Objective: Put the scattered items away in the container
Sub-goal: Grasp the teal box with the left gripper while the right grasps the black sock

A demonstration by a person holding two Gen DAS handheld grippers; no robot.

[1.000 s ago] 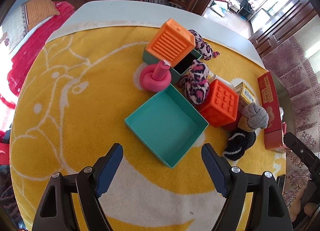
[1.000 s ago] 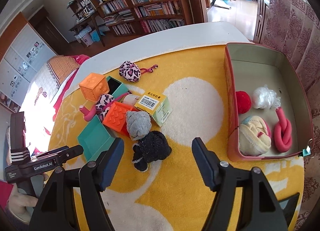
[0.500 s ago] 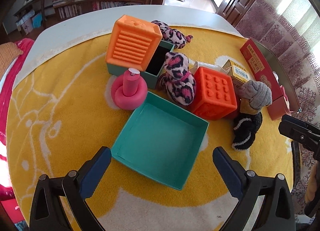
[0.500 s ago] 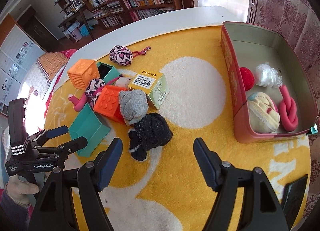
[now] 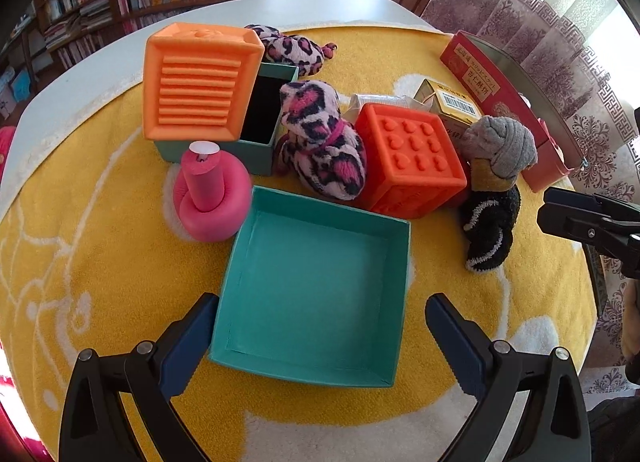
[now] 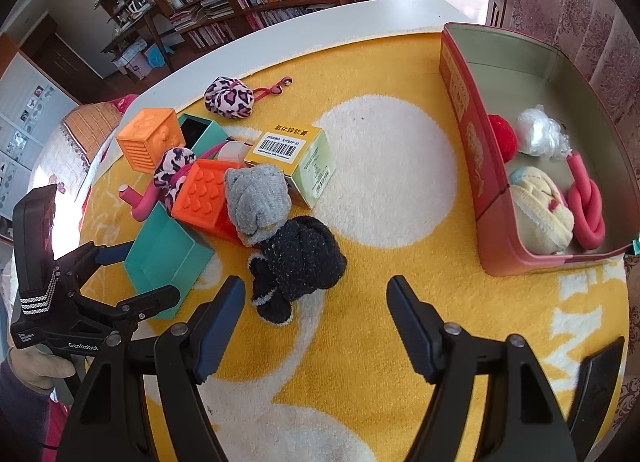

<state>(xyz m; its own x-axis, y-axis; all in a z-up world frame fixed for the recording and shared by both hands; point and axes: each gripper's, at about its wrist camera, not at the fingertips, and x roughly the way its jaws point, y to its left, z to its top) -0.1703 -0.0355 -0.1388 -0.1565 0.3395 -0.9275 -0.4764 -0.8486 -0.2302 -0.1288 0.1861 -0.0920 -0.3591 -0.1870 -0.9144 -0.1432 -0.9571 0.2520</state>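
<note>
The left gripper (image 5: 318, 336), fingers wide, is straddling the teal box lid (image 5: 316, 294); squeezing its thin walls risks buckling. The right gripper (image 6: 316, 324) is hovering wide-fingered near the black sock (image 6: 298, 262).

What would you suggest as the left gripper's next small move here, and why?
Probably close on the teal box lid: the open left gripper already straddles its near edge, one fingertip at each side. The lid lies empty on the yellow mat, and the red tin has spare room.
</note>
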